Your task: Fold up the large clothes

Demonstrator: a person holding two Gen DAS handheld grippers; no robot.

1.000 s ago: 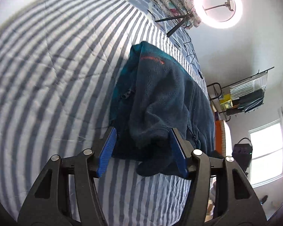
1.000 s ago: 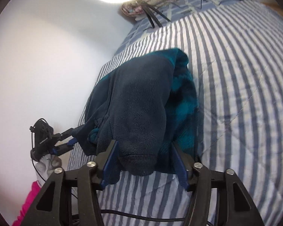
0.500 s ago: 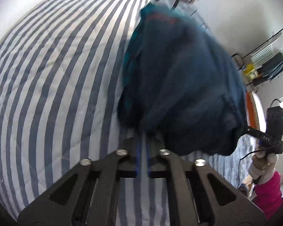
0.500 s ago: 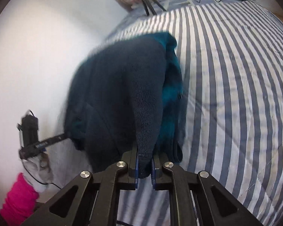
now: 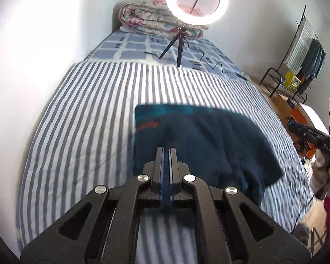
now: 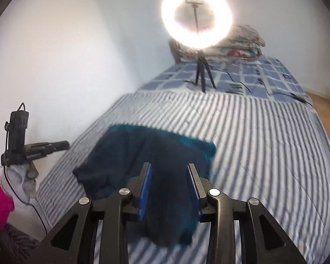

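A dark teal fleece jacket (image 5: 204, 145) with an orange logo lies folded on the striped bed; it also shows in the right wrist view (image 6: 156, 154). My left gripper (image 5: 166, 154) is shut, its blue pads together just above the jacket's near edge, with no cloth seen between them. My right gripper (image 6: 169, 176) is open, its blue pads either side of a sleeve end (image 6: 171, 220) that lies loose on the bed. The right gripper also shows at the left wrist view's right edge (image 5: 312, 136), and the left gripper at the right wrist view's left edge (image 6: 33, 147).
A blue-and-white striped cover (image 5: 81, 118) spreads over the bed. A lit ring light on a tripod (image 5: 195, 2) stands at the bed's far end with cables and a floral quilt roll (image 5: 147, 19). A clothes rack (image 5: 305, 50) stands on the right, a white wall on the left.
Both grippers, shut on the jacket half a second ago, have swung it over and laid it flat. The right gripper has opened and let go of the sleeve. The left stays shut.
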